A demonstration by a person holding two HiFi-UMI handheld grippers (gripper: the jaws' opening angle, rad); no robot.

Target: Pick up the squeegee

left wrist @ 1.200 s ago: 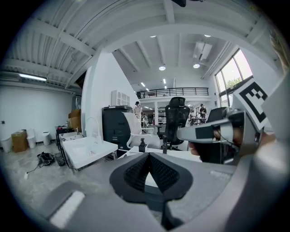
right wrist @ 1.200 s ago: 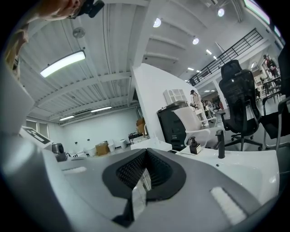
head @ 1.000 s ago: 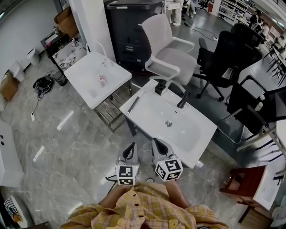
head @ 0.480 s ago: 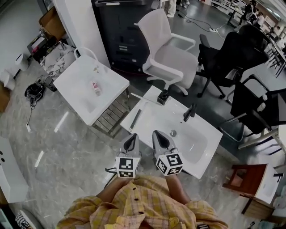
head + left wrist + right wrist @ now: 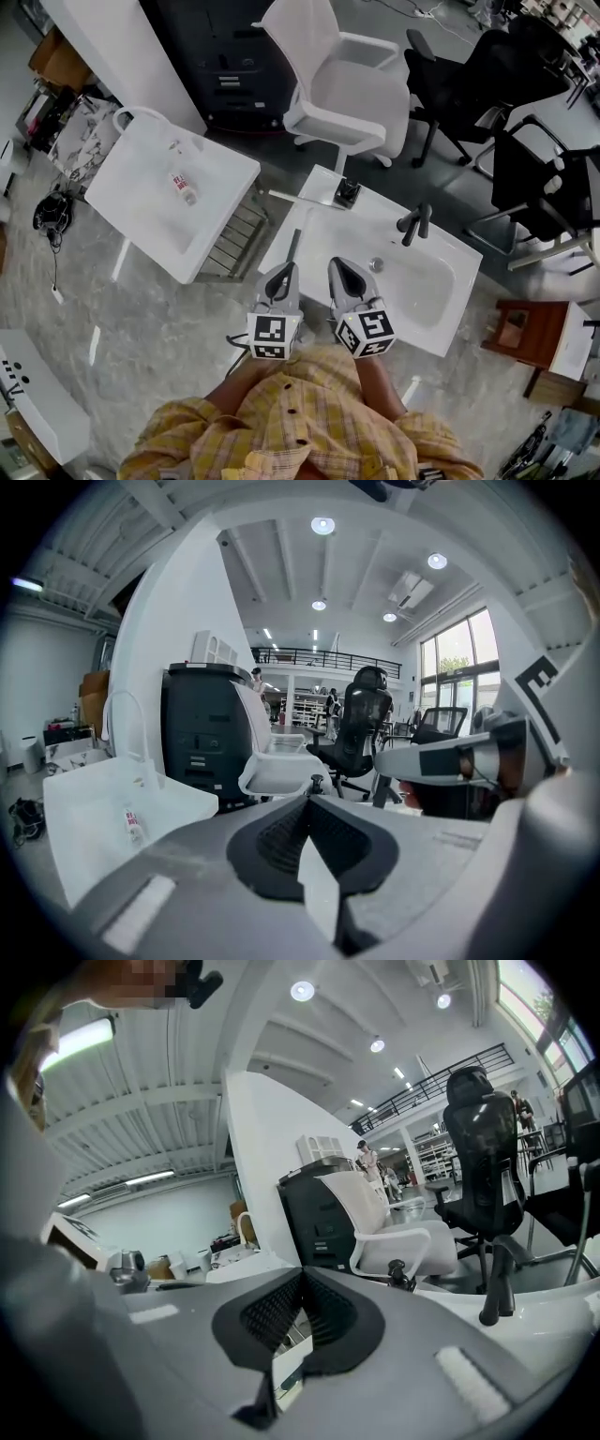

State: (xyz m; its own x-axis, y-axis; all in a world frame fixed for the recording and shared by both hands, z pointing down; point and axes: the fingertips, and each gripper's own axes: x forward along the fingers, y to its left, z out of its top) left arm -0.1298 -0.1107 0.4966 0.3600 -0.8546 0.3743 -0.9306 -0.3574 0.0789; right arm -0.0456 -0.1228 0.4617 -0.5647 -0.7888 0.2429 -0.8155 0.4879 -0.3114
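Note:
In the head view the squeegee [image 5: 292, 248], a slim dark grey bar, lies along the left rim of the white sink [image 5: 450, 319]. My left gripper [image 5: 284, 272] is shut and empty, its tip just short of the squeegee's near end. Beside it, my right gripper [image 5: 338, 266] hangs over the sink's near edge, its jaws together with nothing in them. In the left gripper view the jaws [image 5: 307, 801] meet in a point. The right gripper view shows its own gripper [image 5: 302, 1277] closed the same way, with the black faucet [image 5: 495, 1283] ahead.
A black faucet [image 5: 412, 225] and a small black object [image 5: 348, 192] stand at the sink's far side. A second white basin [image 5: 141, 178] with a small bottle [image 5: 184, 187] is on the left. A white chair [image 5: 347, 84], black chairs [image 5: 469, 75] and a brown stool [image 5: 520, 333] surround the sink.
Both grippers have advanced together toward the sink, from over the floor to its near left edge. The squeegee has not moved. Both stay closed.

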